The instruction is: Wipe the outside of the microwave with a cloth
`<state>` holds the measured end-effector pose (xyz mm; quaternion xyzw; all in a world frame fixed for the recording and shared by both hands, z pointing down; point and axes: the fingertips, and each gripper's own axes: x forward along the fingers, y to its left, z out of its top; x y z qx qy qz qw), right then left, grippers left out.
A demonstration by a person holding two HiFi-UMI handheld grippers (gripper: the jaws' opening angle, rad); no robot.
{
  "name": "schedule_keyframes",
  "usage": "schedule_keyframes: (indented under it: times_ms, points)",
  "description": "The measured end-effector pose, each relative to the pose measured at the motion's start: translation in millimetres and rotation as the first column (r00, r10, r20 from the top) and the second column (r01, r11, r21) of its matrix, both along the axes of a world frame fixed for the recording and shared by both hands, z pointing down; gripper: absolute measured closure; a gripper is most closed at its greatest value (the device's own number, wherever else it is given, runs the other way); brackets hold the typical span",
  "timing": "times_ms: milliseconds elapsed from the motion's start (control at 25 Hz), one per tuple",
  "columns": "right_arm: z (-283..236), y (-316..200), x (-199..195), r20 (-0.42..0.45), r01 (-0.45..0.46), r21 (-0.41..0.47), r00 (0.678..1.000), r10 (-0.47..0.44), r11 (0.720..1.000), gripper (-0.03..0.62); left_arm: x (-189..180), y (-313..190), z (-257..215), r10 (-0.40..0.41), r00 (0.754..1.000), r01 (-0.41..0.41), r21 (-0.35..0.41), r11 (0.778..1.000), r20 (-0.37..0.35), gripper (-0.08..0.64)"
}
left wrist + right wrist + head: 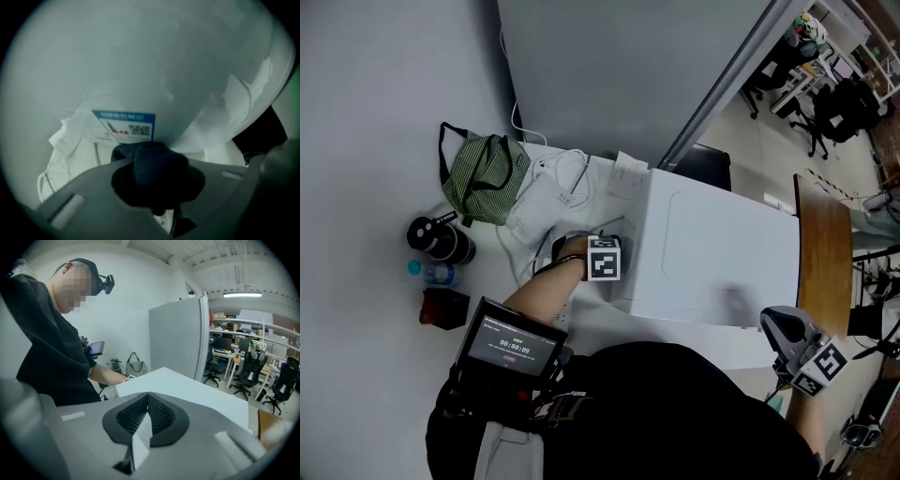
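Gripping a wad of dark cloth [157, 171], the left tool [602, 258] is clenched at the left side wall of the microwave [712, 253], which stands on the table [591, 328]. So little cloth shows past the jaws that their hard tips could scrape the wall, or catch the edge of the sticker [125, 125]. Loose cables [567, 169] lie just beside and could snag. The right tool [147, 401], closed on nothing, is off the microwave, so a firm push might slide it.
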<state>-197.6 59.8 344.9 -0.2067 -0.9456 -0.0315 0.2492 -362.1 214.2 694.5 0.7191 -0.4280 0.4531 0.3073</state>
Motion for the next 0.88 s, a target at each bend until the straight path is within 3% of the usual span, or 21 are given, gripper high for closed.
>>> schedule_keyframes:
  times_ms: [160, 360, 520, 680, 880]
  points:
    - [-5.4, 8.5, -6.1, 0.018, 0.032, 0.002, 0.999, -0.032, 0.999, 0.586, 1.6, 5.2, -17.1, -0.040, 0.999, 0.041, 0.046, 0.998, -0.020, 0.502]
    - [-5.4, 15.1, -18.1, 0.085, 0.106, -0.037, 0.991, -0.103, 0.994, 0.586, 12.6, 24.7, -132.8, -0.033, 0.999, 0.027, 0.173, 0.984, 0.028, 0.502]
    - [-6.3, 19.2, -25.1, 0.139, 0.171, -0.076, 0.977, -0.159, 0.982, 0.586, 48.2, 30.4, -192.9, 0.019, 0.998, -0.030, 0.176, 0.984, 0.063, 0.502]
    - [-3.2, 14.7, -22.8, 0.151, 0.192, -0.103, 0.973, -0.175, 0.976, 0.586, 56.5, 26.1, -173.2, 0.042, 0.991, -0.051, 0.070, 0.996, 0.123, 0.502]
    - [7.6, -6.4, -7.3, 0.104, 0.130, -0.096, 0.987, -0.120, 0.987, 0.586, 52.0, 28.0, -98.8, 0.061, 0.995, -0.059, -0.024, 0.998, 0.083, 0.503]
